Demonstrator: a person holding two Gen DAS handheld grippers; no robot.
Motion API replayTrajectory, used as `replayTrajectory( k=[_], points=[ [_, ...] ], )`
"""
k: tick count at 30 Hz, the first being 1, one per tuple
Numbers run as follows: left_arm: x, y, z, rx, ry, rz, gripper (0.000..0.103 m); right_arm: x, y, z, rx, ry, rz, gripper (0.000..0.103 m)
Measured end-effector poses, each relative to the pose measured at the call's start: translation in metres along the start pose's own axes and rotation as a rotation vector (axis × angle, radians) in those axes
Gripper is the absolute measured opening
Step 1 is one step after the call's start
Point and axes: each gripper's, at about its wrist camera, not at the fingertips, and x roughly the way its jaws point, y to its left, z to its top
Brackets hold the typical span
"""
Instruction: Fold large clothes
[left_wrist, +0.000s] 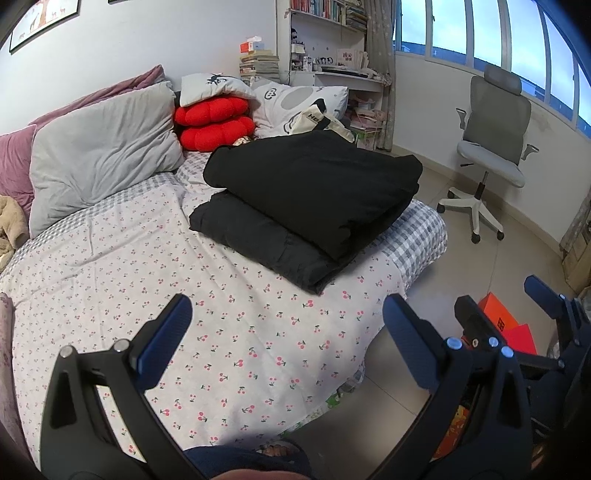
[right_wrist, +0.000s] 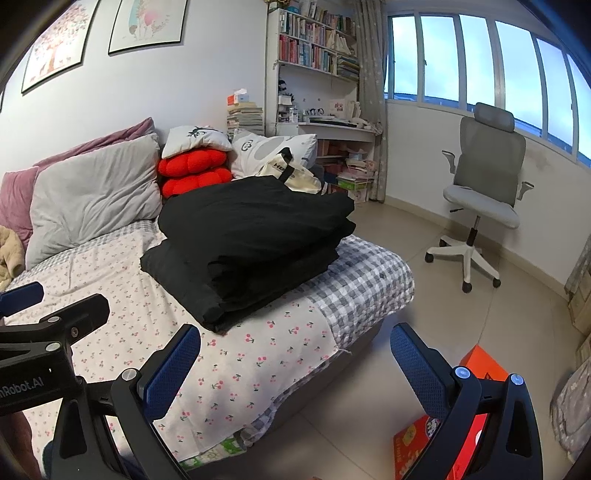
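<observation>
Near the middle of both views, a black garment (left_wrist: 314, 206) is lying folded into a thick, layered bundle on the bed (left_wrist: 236, 343), toward its far edge and well apart from both tools, which suggests the folding is finished or nearly so. Low in the left wrist view, the left tongs (left_wrist: 288, 332) are hanging released and empty over the cherry-print sheet, while the right tongs (right_wrist: 295, 362) are likewise gaping with nothing between them, over the bed's corner and the floor. Both seem to be resting clear of the cloth.
</observation>
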Motion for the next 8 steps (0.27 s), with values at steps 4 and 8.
replayTrajectory(
  k=[4,8],
  points=[
    [0.0003,-0.0002,0.0003,0.000,0.002,0.000,0.103,-0.0002,-0.0010,-0.0004,0.002,0.002,0.002,0.103],
    [-0.0010,-0.0005,-0.0010,0.007,0.000,-0.009,0.103,-0.0003,-0.0011,-0.0005,0.001,0.002,0.002,0.103]
  ],
)
